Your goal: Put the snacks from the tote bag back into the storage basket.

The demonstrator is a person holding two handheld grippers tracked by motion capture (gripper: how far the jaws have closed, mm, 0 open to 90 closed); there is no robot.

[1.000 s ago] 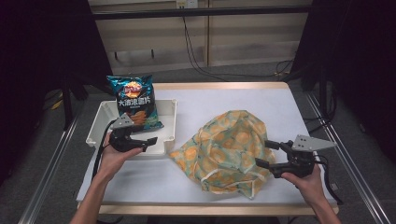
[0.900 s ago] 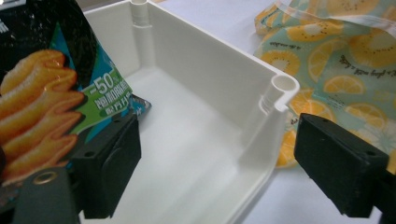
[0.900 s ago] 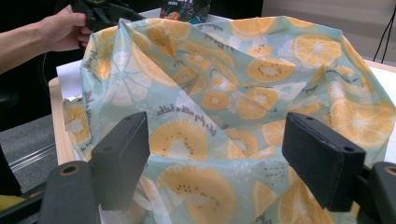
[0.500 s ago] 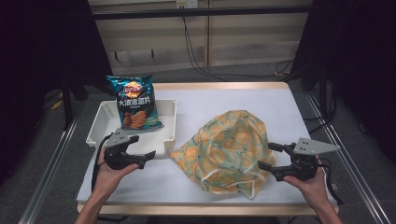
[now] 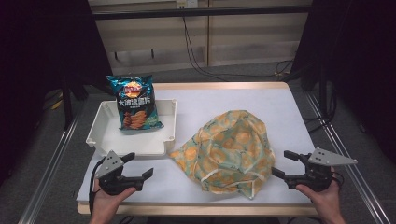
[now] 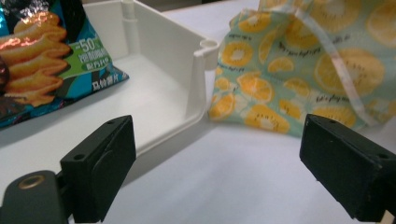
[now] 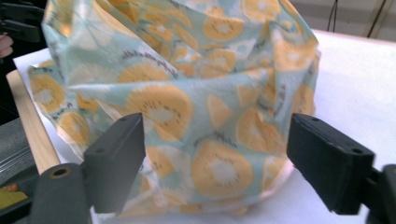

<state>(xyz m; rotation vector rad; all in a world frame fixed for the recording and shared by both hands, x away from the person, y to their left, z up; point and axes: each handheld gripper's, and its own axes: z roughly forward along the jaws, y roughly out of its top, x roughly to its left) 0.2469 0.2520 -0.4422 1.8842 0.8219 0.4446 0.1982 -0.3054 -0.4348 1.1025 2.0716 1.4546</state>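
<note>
Left gripper hovers just in front of the white tray, jaws released after just opening, nothing between them. Chip bag leans in the tray. Fruit-print cloth bag lies right of the tray, touching its corner. Right gripper, far right of the tray, jaws spread, released, just beside the cloth.

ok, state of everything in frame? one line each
Left gripper: open, nothing between the jaws, off the tray's near edge.
Right gripper: open, pointed at the fabric bag, not gripping it.
Fabric bag: slumped and crumpled on the table, drawstring loose.
Chip bag: sealed, lying in the tray, top propped on the far rim.
Tray: upright on the table, holding the chip bag.
</note>
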